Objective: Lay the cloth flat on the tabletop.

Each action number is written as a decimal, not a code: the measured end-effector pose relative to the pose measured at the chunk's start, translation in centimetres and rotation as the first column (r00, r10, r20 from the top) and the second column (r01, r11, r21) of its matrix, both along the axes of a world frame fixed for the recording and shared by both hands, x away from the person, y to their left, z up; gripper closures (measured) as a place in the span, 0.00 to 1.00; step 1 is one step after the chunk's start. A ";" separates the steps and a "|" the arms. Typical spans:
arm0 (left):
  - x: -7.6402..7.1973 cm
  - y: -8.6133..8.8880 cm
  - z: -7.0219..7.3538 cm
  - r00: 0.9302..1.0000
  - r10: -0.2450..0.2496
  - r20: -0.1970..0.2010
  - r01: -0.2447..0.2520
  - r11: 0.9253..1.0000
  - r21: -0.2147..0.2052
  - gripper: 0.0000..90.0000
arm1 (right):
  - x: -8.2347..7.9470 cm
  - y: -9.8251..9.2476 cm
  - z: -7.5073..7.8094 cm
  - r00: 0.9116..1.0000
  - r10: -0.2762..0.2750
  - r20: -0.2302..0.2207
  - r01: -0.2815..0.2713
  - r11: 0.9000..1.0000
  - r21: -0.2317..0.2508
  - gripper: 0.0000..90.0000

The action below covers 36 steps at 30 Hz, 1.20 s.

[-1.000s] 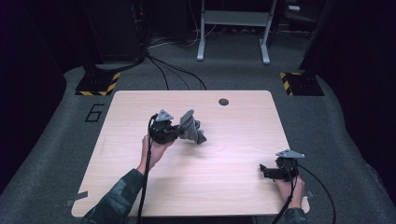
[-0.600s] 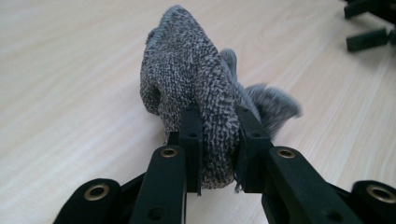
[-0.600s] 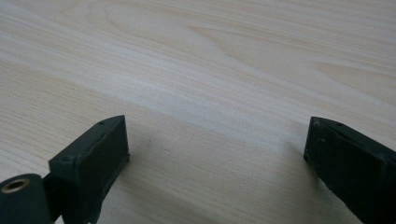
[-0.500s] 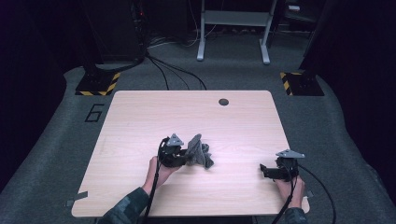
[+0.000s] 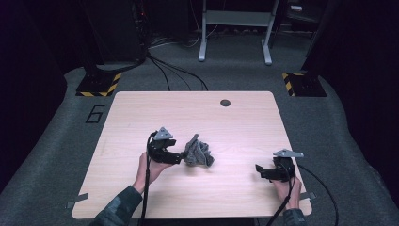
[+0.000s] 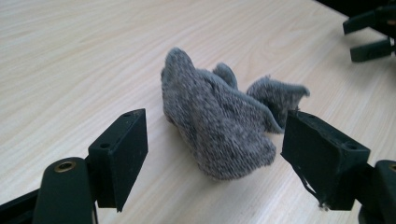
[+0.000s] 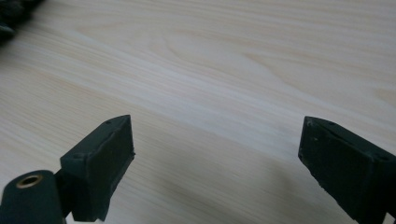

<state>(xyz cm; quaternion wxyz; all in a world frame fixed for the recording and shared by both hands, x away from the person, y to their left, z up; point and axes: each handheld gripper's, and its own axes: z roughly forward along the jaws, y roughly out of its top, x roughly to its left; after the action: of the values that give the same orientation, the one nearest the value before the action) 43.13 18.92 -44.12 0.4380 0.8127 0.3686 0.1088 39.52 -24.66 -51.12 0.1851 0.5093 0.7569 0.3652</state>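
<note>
Left hand-held gripper (image 5: 181, 159) at frame centre has just been opening, jaws apart, freeing the crumpled grey knitted cloth (image 5: 197, 151) onto the tabletop (image 5: 244, 127); right hand-held gripper (image 5: 259, 170), lower right, waits with jaws apart.

Left hand-held gripper (image 6: 212, 154) just opening — crumpled grey cloth (image 6: 219, 121) lies between its jaws.

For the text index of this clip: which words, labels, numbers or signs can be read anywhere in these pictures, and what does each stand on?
"6": a large dark numeral on the grey floor left of the table, at.
Black-and-yellow hazard stripes, without words, on two floor plates.
No lettering is legible on the grey knitted cloth or either set of tongs.
</note>
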 end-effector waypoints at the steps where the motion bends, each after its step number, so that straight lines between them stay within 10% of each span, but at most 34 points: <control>1: 0.3 0.0 0.1 1.000 0.003 0.001 -0.003 1.000 0.001 0.25 | 0.0 0.9 0.5 1.000 0.025 -0.001 -0.025 1.000 0.016 0.12; 11: 3.9 -1.3 -0.4 0.998 0.024 -0.066 -0.022 0.999 0.026 0.28 | 0.8 9.8 4.6 0.970 0.240 0.028 -0.242 0.968 0.062 0.25; 19: 6.0 -3.1 -1.5 0.989 0.000 -0.147 0.014 0.995 0.096 0.45 | 2.7 16.5 4.9 0.934 0.357 -0.024 -0.357 0.934 0.005 0.62; 25: 5.4 -2.4 -2.2 0.989 -0.031 -0.145 0.044 0.995 0.085 0.92 | 3.5 16.9 3.3 0.939 0.338 -0.061 -0.339 0.941 -0.004 0.97; 36: 4.0 0.8 -1.9 0.996 0.001 -0.092 0.000 1.000 0.015 0.97 | 2.7 13.2 4.0 0.968 0.251 -0.027 -0.251 0.968 0.001 0.98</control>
<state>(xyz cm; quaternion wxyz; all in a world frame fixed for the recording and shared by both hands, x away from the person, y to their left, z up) 47.08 19.76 -46.03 0.4144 0.8200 0.3877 0.0742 42.26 -11.48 -47.15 0.1278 0.4143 0.8180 0.3780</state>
